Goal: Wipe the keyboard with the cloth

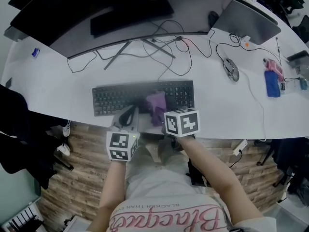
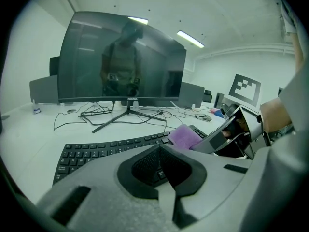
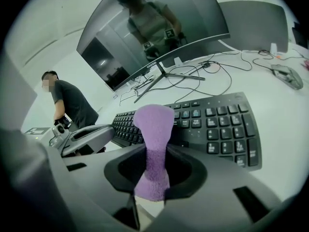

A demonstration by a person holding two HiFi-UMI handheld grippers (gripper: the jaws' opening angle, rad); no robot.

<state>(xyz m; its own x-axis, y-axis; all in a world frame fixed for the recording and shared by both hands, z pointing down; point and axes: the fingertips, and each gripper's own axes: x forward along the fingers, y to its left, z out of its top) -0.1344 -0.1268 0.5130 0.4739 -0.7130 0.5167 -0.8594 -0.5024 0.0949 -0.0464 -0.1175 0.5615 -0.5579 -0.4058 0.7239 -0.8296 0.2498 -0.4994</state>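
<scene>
Cloth (image 3: pixel 153 124), purple, pinched in R gripper (image 3: pixel 152 177) over kbd (image 3: pixel 217 124); L gripper (image 2: pixel 160 169) closed, empty; monitor (image 2: pixel 120 57) badge "coocaa".

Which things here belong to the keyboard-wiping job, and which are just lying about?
Job: purple fuzzy cloth, pinched in the right gripper's shut jaws; black full-size keyboard; left gripper, jaws shut, empty.
Lying about: dark curved monitor; grey wired mouse; tangled black cables; blue pouch.
</scene>
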